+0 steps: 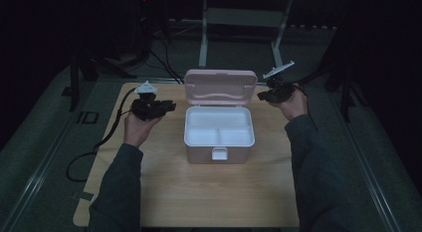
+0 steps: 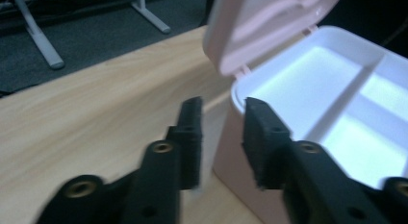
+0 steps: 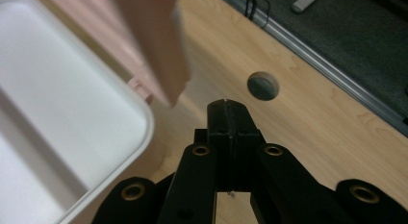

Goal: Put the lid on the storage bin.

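Observation:
A pink box (image 1: 219,153) stands in the middle of the wooden table (image 1: 209,192), its lid (image 1: 220,86) swung up and back. Inside it is white and divided into compartments (image 1: 218,127), with nothing in them. My left gripper (image 1: 168,106) hovers left of the box; in the left gripper view its jaws (image 2: 223,137) stand apart with nothing between them, just short of the box's corner (image 2: 240,92). My right gripper (image 1: 262,96) hangs at the right of the lid; in the right gripper view its pads (image 3: 229,119) are pressed together on nothing, beside the box rim (image 3: 144,113).
A round hole (image 3: 262,85) is cut in the tabletop near the right back edge. Metal frame legs (image 1: 204,33) stand on the dark floor behind the table. A cable (image 1: 107,137) trails from the left gripper off the table's left side.

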`<move>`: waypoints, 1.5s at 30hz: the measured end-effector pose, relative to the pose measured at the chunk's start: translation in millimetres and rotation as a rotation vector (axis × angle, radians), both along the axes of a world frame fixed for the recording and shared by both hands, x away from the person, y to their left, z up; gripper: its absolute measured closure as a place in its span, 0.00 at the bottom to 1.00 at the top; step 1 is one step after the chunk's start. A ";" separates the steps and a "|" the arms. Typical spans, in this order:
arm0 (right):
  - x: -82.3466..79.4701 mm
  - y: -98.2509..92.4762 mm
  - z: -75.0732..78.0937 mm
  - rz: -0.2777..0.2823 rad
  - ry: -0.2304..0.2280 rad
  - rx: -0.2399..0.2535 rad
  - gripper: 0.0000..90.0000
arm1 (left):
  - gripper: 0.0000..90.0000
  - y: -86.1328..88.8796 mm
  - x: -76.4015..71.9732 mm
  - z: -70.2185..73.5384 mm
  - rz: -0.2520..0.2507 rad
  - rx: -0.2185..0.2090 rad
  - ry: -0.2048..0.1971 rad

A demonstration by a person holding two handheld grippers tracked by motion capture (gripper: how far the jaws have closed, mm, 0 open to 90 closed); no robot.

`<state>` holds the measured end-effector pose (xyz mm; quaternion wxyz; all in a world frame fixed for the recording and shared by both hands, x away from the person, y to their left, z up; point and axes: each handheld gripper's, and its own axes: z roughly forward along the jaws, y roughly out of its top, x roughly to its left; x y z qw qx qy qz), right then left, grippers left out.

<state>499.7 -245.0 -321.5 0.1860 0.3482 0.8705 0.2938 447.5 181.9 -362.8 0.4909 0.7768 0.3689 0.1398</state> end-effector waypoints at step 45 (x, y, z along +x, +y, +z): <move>-32.3 -1.1 -7.7 0.147 -0.034 0.235 1.00 | 0.98 -35.0 -1.2 -7.4 -0.033 0.000 0.020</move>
